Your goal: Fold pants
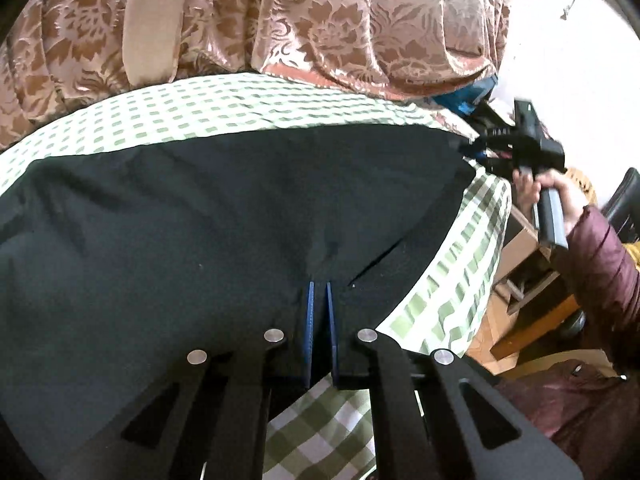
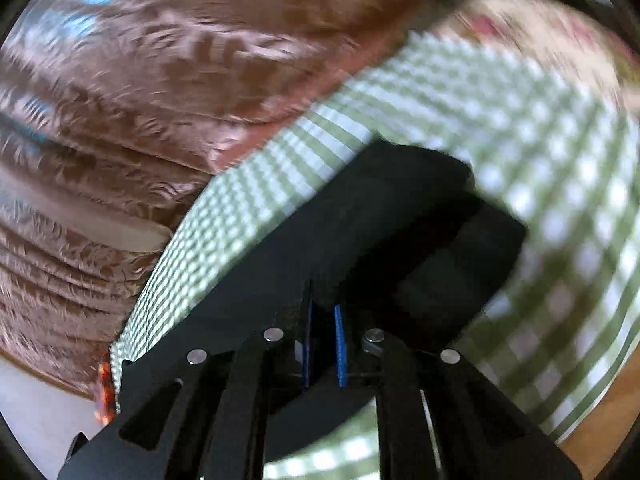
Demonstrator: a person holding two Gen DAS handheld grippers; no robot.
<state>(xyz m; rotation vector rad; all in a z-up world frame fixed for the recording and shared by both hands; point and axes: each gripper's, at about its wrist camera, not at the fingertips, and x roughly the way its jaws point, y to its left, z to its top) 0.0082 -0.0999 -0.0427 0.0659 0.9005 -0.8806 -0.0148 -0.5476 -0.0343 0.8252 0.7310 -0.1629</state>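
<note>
Lying flat on the checked cloth (image 1: 224, 100), the pants (image 1: 200, 208) are spread with their long axis running left to right along the bed's near edge, one end reaching toward the right edge where the cloth drops away. The left gripper (image 1: 319, 292) is seen pinching the near hem — its blue pads (image 1: 309, 320) are pressed close with dark fabric between them. In the left view the right gripper (image 1: 520, 140) is caught at the far right corner of the pants, held by a hand (image 1: 556, 192) in a maroon sleeve (image 1: 600, 256); whether cloth is gripped cannot be told from there. The right view, heavily blurred, shows what the left does not: the right gripper (image 2: 324, 320) with pads nearly together on a lifted fold of the pants (image 2: 360, 220), the fabric raised off the cloth (image 2: 520, 120). A patterned curtain (image 1: 320, 16) is seen behind the bed in both views.
</note>
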